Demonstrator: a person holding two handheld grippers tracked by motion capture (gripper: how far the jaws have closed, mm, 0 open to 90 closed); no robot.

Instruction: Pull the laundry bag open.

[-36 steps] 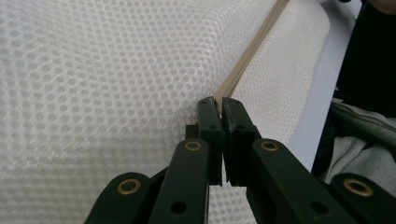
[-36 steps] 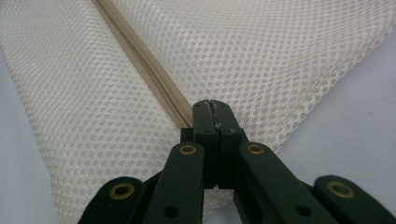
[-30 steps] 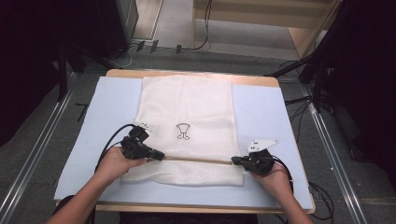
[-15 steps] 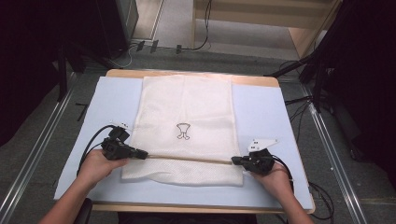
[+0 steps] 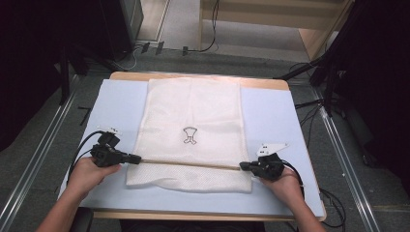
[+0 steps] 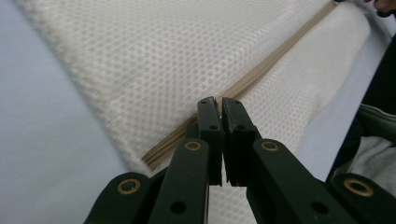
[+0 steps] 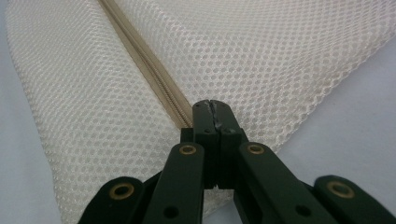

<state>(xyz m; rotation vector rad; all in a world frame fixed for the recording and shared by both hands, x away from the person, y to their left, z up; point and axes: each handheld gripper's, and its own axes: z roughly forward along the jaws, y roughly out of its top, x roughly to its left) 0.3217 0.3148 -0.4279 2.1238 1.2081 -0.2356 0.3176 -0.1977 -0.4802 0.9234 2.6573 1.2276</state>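
Holding a mesh bag at both zipper ends

White mesh bag (image 5: 193, 125) flat on pale blue mat (image 5: 275, 116), table centre. Tan zipper (image 5: 188, 164) crosses its near end. Right gripper (image 5: 244, 166) clenched on zipper's right end. Left gripper (image 5: 137, 158) at zipper's left end, jaws nearly together; grasp on anything: cannot tell.

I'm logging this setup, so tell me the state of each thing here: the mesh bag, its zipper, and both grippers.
mesh bag: lying flat on the blue mat.
zipper: stretched straight across the bag's near end.
left gripper: jaws nearly shut, at the zipper's left end.
right gripper: jaws shut, at the zipper's right end.
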